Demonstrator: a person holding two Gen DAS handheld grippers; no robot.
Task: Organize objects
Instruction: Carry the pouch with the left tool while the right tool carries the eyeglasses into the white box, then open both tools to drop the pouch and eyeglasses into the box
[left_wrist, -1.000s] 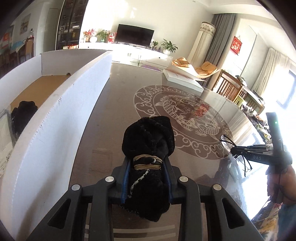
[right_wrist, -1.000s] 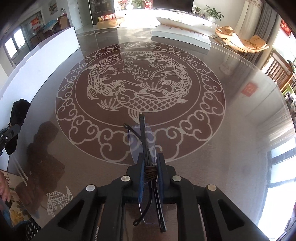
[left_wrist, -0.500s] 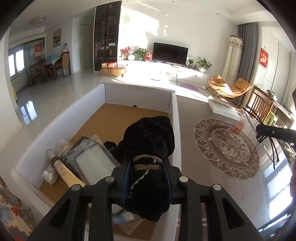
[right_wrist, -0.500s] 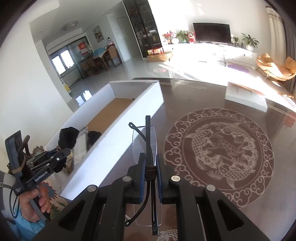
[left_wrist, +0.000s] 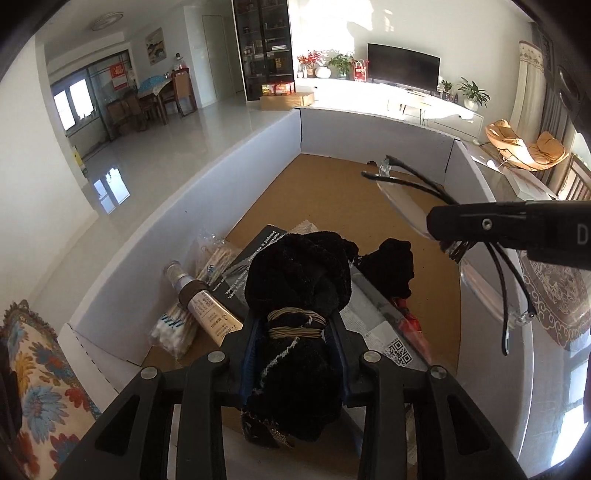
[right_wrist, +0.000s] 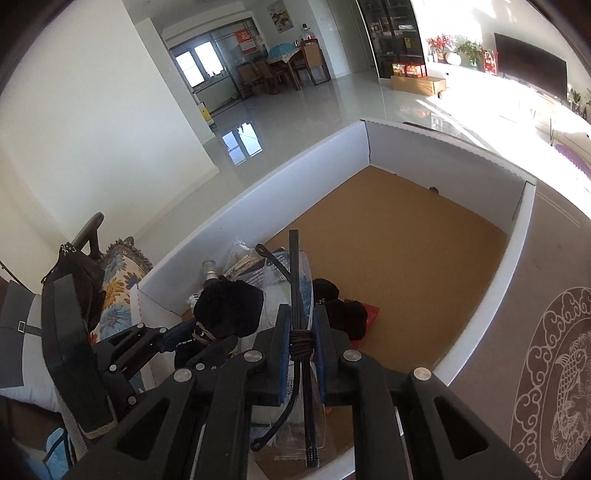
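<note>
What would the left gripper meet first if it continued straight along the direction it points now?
Probably the dark packet lying in the white box, just ahead of the black cloth bundle that the left gripper holds; depth is uncertain.

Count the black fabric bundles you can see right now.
2: one black bundle clamped in the left gripper above the white box, and a second black bundle lying on the box floor beside the packets. Others may be hidden underneath.

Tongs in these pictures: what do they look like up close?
Both tongs, left and right, are black plastic with angular cut-out arms, round silver screws and blue pads lining the fingers. The right one's side carries a white letter D.
</note>
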